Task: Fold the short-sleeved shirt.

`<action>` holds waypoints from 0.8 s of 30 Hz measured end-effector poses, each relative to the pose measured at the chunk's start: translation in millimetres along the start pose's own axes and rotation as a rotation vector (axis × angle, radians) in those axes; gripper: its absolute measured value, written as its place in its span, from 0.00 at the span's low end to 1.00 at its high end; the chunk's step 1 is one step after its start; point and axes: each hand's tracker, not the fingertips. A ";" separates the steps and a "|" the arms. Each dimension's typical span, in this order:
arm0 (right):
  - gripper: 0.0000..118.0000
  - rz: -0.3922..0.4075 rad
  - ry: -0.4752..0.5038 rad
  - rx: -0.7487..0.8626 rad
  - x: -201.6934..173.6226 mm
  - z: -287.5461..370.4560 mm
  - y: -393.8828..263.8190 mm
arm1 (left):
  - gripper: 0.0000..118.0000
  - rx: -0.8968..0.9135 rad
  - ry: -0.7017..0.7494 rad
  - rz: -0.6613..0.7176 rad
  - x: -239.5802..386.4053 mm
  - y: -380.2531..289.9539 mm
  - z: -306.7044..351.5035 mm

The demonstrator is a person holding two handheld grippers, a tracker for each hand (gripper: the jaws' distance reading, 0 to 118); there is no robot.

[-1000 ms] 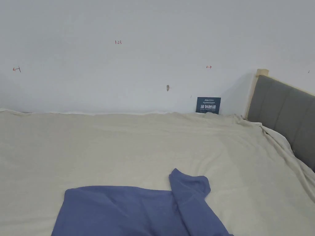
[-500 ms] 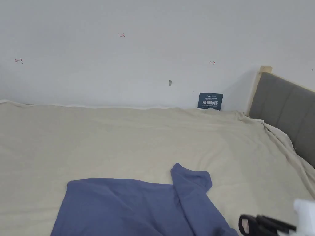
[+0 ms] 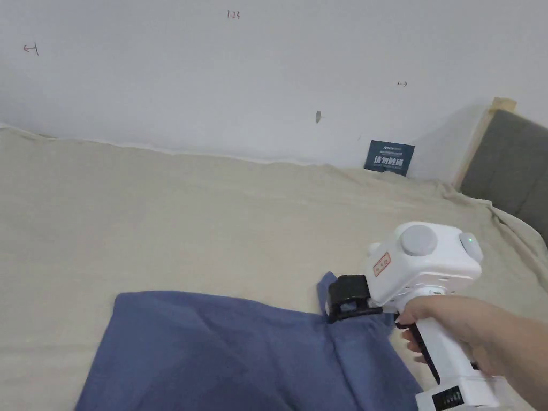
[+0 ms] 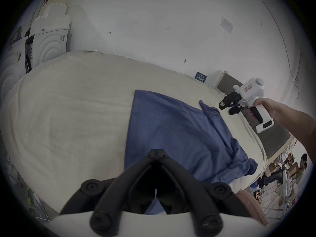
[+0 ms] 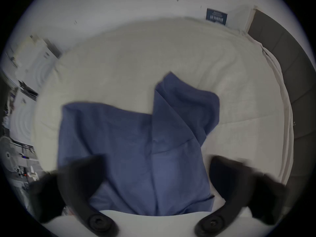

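Note:
A blue short-sleeved shirt (image 3: 230, 353) lies spread on the beige bed sheet (image 3: 214, 225), with one sleeve (image 3: 325, 283) folded up at its far right corner. A hand holds my white right gripper (image 3: 342, 302) just over that sleeve. In the right gripper view its black jaws stand wide apart above the shirt (image 5: 136, 146), so the right gripper (image 5: 156, 158) is open with nothing between them. The left gripper view shows the right gripper (image 4: 227, 105) hovering beside the sleeve (image 4: 207, 110). My left gripper (image 4: 156, 152) is shut, tips together, over the shirt's near part (image 4: 171, 129).
A dark blue sign (image 3: 389, 157) leans on the white wall at the bed's far edge. A grey headboard (image 3: 508, 160) bounds the right side. White appliances (image 4: 49, 47) stand past the bed's left end. A person (image 4: 302, 162) sits among clutter at the lower right.
My right gripper has come up from the lower right of the head view to the folded sleeve. The head camera has tilted down and turned. The shirt lies as before.

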 end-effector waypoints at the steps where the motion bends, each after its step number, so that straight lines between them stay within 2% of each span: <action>1: 0.88 0.032 0.000 0.074 -1.4 2.9 6.9 | 0.00 -0.005 0.003 0.004 -3.8 -1.9 -1.3; 2: 0.87 0.039 0.002 0.032 -3.4 -3.4 12.9 | 0.00 -0.009 0.003 0.010 -7.0 -1.4 -5.4; 4: 0.85 0.052 -0.066 -0.004 -6.5 -25.3 17.7 | 0.00 -0.010 0.004 0.027 -11.1 0.6 -12.8; 7: 0.85 0.042 -0.107 0.016 -3.2 -32.6 23.3 | 0.00 -0.023 0.000 0.034 -17.9 -3.4 -20.7; 8: 0.84 0.045 -0.118 0.018 5.2 -56.1 42.2 | 0.00 -0.026 0.002 0.032 -18.6 -3.0 -23.5; 9: 0.80 0.044 -0.116 0.015 9.0 -60.2 46.9 | 0.00 -0.031 0.003 0.029 -17.2 -5.5 -22.8; 10: 0.70 0.044 -0.112 0.007 13.2 -64.0 50.7 | 0.00 -0.036 0.003 0.026 -17.7 -6.2 -25.4; 11: 0.51 0.040 -0.097 -0.008 17.4 -67.7 53.5 | 0.00 -0.041 0.004 0.025 -18.5 -6.6 -28.0; 12: 0.17 0.016 -0.111 0.002 -2.0 -28.8 19.2 | 0.00 -0.048 0.005 0.028 -19.7 -7.0 -31.2; 13: 0.01 0.013 -0.115 -0.034 -2.1 -28.9 12.6 | 0.00 -0.060 0.003 0.033 -19.9 -12.0 -31.2; 15: 0.01 0.011 -0.123 -0.029 -3.9 -21.4 -4.2 | 0.00 -0.079 0.001 0.043 -21.1 -13.3 -34.9; 16: 0.01 -0.009 -0.068 -0.101 14.8 -44.4 26.6 | 0.00 -0.080 0.001 0.042 -21.4 -13.7 -35.6; 19: 0.01 -0.026 -0.034 -0.001 31.2 -26.7 39.0 | 0.00 -0.074 0.008 0.030 -17.0 -11.0 -31.9; 20: 0.01 -0.045 -0.020 0.064 24.8 -8.0 16.2 | 0.00 -0.077 0.007 0.024 -18.1 -3.7 -35.0; 21: 0.01 -0.055 0.028 0.067 31.3 -0.9 15.8 | 0.00 -0.085 0.003 0.019 -19.0 3.2 -36.7; 24: 0.01 -0.112 0.080 0.093 53.4 4.9 14.5 | 0.00 -0.088 -0.032 0.001 -25.1 48.9 -62.4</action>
